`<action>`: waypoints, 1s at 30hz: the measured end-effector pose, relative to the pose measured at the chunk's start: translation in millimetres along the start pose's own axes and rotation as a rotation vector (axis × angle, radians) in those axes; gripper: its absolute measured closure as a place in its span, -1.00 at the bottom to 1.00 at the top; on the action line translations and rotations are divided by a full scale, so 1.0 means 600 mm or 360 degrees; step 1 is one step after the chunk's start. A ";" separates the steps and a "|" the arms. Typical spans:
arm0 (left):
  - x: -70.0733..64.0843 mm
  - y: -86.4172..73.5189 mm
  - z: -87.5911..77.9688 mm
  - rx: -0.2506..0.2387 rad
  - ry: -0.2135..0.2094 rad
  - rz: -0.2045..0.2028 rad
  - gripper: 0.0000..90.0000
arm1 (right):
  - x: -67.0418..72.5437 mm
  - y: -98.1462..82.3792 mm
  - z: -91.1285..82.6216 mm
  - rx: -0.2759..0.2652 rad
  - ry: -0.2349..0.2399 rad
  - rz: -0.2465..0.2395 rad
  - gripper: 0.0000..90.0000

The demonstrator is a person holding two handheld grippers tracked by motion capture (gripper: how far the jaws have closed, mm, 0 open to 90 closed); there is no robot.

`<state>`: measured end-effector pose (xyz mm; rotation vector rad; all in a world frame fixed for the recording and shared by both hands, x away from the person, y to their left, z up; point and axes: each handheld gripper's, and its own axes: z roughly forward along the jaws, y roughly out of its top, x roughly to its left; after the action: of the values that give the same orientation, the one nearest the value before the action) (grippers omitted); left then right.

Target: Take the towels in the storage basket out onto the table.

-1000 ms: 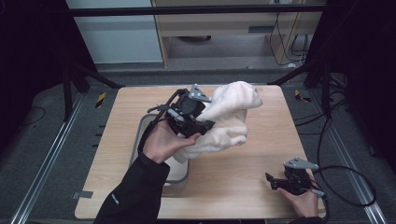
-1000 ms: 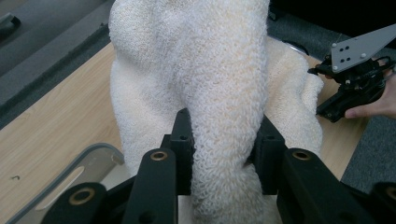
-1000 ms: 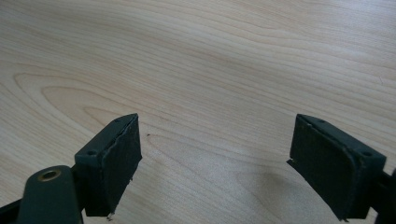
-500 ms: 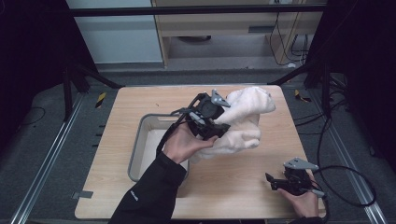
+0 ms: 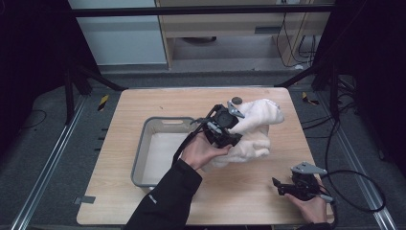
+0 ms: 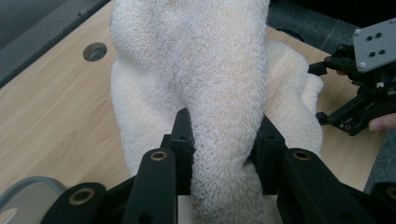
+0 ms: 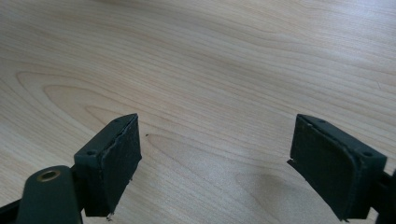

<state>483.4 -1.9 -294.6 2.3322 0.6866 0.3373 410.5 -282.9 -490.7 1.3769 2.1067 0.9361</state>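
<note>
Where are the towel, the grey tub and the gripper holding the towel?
towel (image 5: 256, 129), high view, its fluffy middle.
tub (image 5: 138, 160), high view, its left wall.
left gripper (image 6: 219, 154), left gripper view, midway between its jaws, shut on the towel.

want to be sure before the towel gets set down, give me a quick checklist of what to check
1. Left gripper clamped on the towel: ok, a thick fold sits pinched between its jaws.
2. Towel free of the grey bin: ok, it lies right of the bin on the table.
3. Right gripper clear of the towel: ok, it rests apart at the table's near right corner.
4. Right gripper open and empty: ok, bare wood between its jaws.
5. Towel fully resting on the table: cannot tell, the left hand hides its lower edge.
</note>
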 end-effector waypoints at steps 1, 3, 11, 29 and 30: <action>0.000 -0.002 0.006 0.0006 -0.0004 -0.0006 0.50 | 0.000 0.000 0.000 0.0000 0.0001 0.0003 -0.64; 0.001 -0.005 0.011 0.0012 -0.0007 -0.0004 0.50 | 0.000 0.000 -0.001 -0.0003 -0.0001 -0.0003 -0.64; -0.001 -0.022 0.053 0.0055 -0.0019 -0.0015 0.50 | -0.001 0.000 -0.001 -0.0010 -0.0007 -0.0005 -0.65; 0.007 -0.070 0.137 0.0151 -0.0033 -0.0063 0.44 | -0.001 0.000 0.000 -0.0009 -0.0019 -0.0018 -0.66; 0.008 -0.073 0.141 0.0164 -0.0034 -0.0071 0.43 | -0.001 0.000 0.000 -0.0010 -0.0020 -0.0020 -0.66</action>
<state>504.9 -16.8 -386.2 2.4103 0.7606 0.2620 410.7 -283.5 -490.9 1.3617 2.0986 0.9260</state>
